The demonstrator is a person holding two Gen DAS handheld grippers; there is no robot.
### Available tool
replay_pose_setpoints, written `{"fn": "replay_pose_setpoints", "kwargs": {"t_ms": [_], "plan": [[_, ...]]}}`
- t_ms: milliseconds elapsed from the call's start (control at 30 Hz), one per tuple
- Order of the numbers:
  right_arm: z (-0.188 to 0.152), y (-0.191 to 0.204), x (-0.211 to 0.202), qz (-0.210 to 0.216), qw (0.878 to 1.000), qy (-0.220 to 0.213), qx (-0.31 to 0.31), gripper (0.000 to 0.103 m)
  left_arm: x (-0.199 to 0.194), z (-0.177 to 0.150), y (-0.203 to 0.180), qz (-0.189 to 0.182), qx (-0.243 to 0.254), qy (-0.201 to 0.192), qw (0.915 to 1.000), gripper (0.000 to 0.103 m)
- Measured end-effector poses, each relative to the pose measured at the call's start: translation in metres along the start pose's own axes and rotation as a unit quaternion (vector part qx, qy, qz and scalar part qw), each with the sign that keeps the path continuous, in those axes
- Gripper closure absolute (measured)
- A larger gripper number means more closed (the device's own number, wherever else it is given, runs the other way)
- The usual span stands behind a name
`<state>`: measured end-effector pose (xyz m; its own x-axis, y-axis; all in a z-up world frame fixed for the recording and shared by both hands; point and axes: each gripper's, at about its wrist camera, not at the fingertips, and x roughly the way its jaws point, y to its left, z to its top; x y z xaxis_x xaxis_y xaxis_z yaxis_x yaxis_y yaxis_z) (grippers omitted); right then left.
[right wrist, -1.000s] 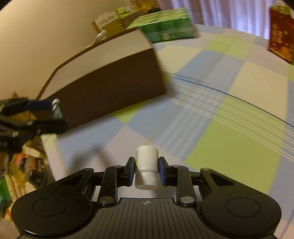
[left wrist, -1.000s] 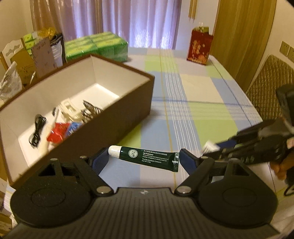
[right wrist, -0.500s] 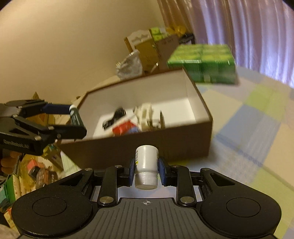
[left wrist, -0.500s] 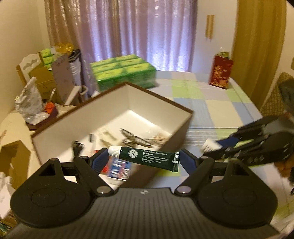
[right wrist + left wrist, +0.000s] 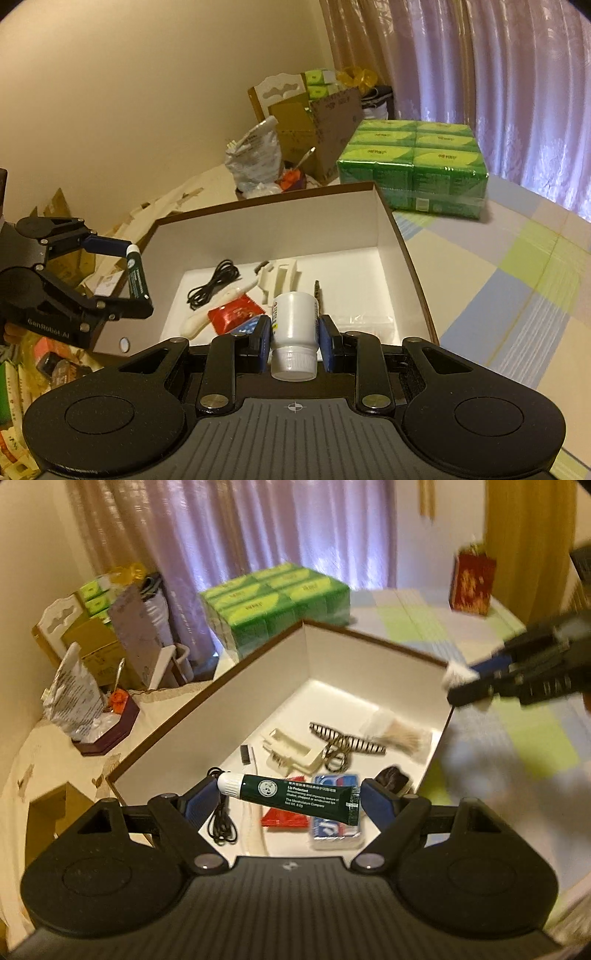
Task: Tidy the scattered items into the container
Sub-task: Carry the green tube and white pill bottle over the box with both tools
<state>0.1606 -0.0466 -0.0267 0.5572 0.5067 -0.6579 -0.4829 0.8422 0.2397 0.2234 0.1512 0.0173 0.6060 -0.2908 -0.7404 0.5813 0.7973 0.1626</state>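
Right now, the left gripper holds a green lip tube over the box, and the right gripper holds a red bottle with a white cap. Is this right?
Not quite. The bottle in the right gripper is white, not red, as the right wrist view shows. The rest holds: its cap is white, and the left gripper holds the green lip tube over the box.

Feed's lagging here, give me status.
Left tool shut on green tube, right tool shut on white bottle. Both above open box. Nothing blocking the drop.
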Motion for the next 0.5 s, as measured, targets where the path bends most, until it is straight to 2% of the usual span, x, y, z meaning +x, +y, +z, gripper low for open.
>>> {"fn": "replay_pose_setpoints", "kwargs": {"t_ms": [267,500], "plan": [[0.009,-0.004,0.017,-0.015,1.000,0.020,0.001,0.073,0.022,-0.003,0.017,-0.041,0.042,0.027,0.9979,0.022],[0.011,-0.007,0.031,-0.028,0.999,0.036,0.005,0.073,0.038,-0.004,0.035,-0.091,0.004,0.066,0.9936,0.022]]}}
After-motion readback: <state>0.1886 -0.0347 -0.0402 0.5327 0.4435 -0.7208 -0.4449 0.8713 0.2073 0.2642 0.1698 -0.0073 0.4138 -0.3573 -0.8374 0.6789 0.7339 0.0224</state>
